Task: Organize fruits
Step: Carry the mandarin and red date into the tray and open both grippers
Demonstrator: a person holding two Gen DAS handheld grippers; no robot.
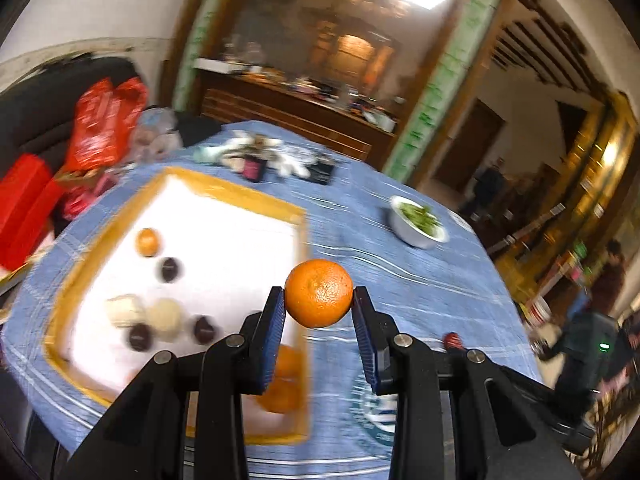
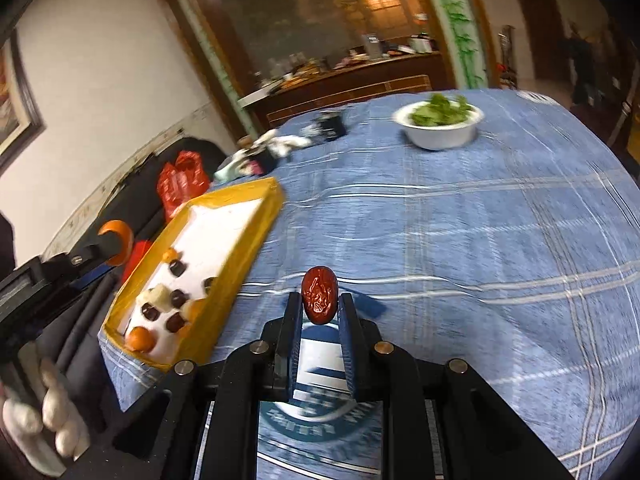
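My left gripper (image 1: 319, 296) is shut on an orange (image 1: 319, 293) and holds it above the right edge of a yellow-rimmed white tray (image 1: 298, 216). The tray holds small oranges (image 1: 147, 241), dark round fruits (image 1: 169, 270) and pale pieces (image 1: 164, 317). My right gripper (image 2: 320, 300) is shut on a wrinkled red date (image 2: 319, 294), held above the blue checked tablecloth (image 2: 460, 240), right of the tray (image 2: 252, 236). The left gripper with its orange (image 2: 117, 240) shows at the left of the right wrist view. The red date (image 1: 454, 340) also shows in the left wrist view.
A white bowl of greens (image 1: 418, 222) (image 2: 440, 124) stands at the far right of the table. Gloves and small dark items (image 1: 280, 160) lie at the table's far edge. Red bags (image 1: 104, 120) sit on a dark sofa to the left. People stand in the room behind.
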